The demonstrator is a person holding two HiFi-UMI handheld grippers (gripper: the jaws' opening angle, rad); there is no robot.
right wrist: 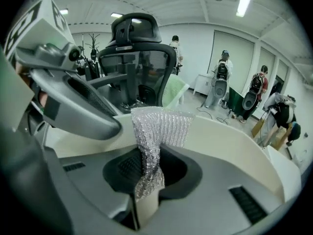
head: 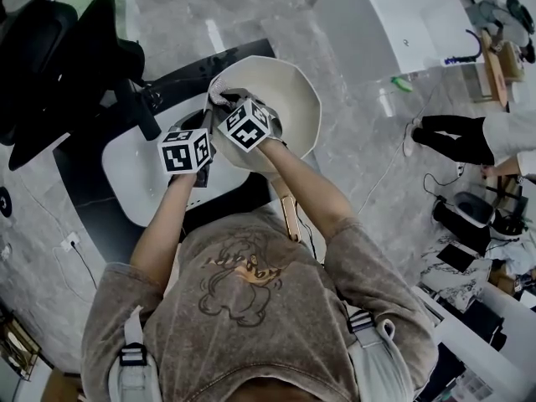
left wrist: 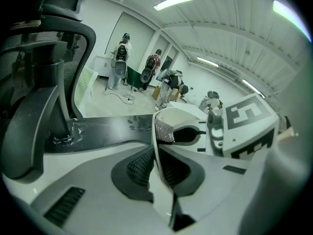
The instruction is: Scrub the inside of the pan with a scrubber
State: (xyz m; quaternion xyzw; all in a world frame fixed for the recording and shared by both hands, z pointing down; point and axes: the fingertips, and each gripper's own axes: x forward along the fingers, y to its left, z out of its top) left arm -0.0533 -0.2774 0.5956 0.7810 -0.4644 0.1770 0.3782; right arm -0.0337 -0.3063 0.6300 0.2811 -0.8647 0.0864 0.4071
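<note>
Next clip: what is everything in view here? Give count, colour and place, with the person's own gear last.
pan: one, cream-white with a light wooden handle, on the table in front of the person.
scrubber: one, silvery mesh, by the pan's rim.
table: one, white top with black edge, under the pan.
office chair: one, black, beyond the table, upper left in the head view.
bystanders: several, mostly dark clothes, far side of the room.
left gripper: one, grey, shut on the pan's rim.
right gripper: one, grey, shut on the scrubber.
</note>
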